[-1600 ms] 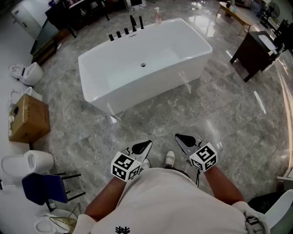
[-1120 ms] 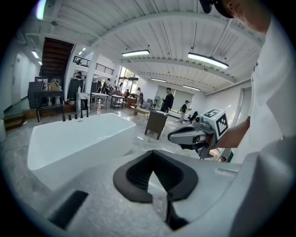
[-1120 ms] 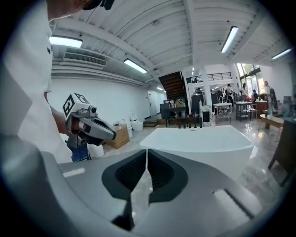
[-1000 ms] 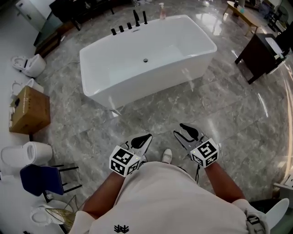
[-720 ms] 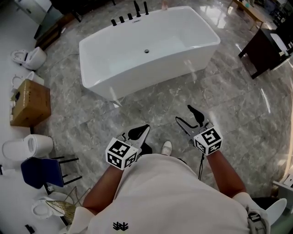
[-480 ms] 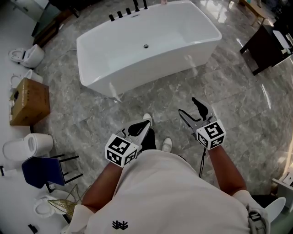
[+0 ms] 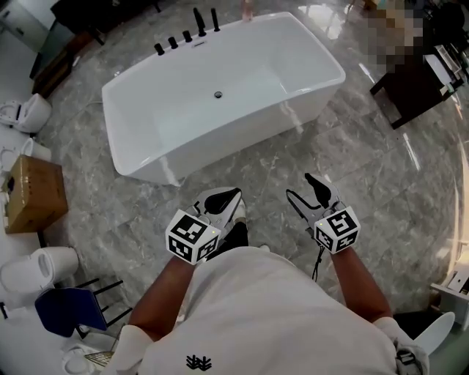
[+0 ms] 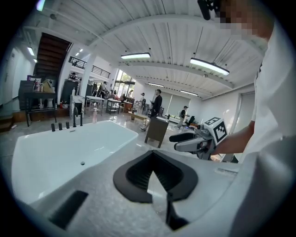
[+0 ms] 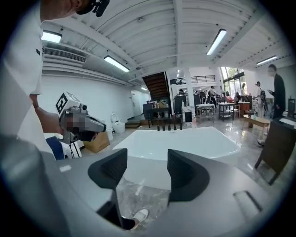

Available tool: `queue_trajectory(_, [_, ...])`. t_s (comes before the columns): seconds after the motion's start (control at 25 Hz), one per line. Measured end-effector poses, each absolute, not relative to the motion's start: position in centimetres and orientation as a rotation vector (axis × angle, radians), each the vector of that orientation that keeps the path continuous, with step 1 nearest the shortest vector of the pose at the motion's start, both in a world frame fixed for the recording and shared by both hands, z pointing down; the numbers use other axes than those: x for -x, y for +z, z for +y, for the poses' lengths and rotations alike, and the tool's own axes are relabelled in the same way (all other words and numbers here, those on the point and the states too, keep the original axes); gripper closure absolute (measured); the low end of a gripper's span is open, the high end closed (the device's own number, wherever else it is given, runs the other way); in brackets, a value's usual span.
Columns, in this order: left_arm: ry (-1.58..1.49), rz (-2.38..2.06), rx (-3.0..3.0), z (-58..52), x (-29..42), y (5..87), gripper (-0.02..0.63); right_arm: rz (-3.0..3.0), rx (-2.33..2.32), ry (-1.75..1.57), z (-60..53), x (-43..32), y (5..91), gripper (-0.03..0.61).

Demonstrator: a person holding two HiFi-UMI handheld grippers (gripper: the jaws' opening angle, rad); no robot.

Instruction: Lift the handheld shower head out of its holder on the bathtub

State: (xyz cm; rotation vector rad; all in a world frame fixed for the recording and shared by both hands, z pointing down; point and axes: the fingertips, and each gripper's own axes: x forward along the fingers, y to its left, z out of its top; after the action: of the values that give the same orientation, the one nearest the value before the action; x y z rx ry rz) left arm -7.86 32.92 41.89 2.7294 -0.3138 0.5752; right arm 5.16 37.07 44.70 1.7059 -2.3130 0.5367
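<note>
Head view: nothing is done yet. Shower head (image 7: pixel 199 22) stands in its holder on the bathtub (image 7: pixel 308 95) rim at twelve o'clock, well apart from both claws. Left gripper (image 7: pixel 223 196) is closed and empty. Right gripper (image 7: pixel 306 192) has just been opening, with nothing between its jaws.

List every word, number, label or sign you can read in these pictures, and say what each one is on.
No legible words or numbers anywhere.
Left marker cube and right marker cube: black-and-white square patterns, no letters.
White shirt: small black emblem, no readable letters.
Cardboard box: any print is too small to read.
</note>
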Motion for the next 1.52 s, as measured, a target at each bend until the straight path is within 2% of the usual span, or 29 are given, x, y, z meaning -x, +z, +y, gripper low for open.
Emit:
queue_trajectory(0.2, [0.535, -0.281, -2.753, 26.2, 6.7, 40.6, 0.606, -2.288, -1.725, 0.534, 29.7, -6.0, 43.9, 0.295])
queue_trajectory(0.48, [0.53, -0.299, -2.757, 18.4, 9.3, 40.9, 0.607, -2.302, -1.672, 0.481, 19.8, -4.1, 43.2, 0.301])
queue_trajectory(0.96, [0.474, -0.463, -2.715, 10.9, 11.0, 40.8, 0.606, -2.353, -1.553, 0.424, 9.7, -4.2, 42.8, 0.311])
queue_trajectory(1.32, [0.469, -0.665, -2.68, 2.2, 8.1, 40.7, 0.607, -2.424, -1.406, 0.416, -0.7, -8.7, 45.3, 0.316])
queue_trajectory(1.52, [0.461, -0.776, -2.629, -3.6, 2.8, 40.6, 0.607, -2.473, -1.299, 0.388, -8.5, -13.8, 45.3, 0.324])
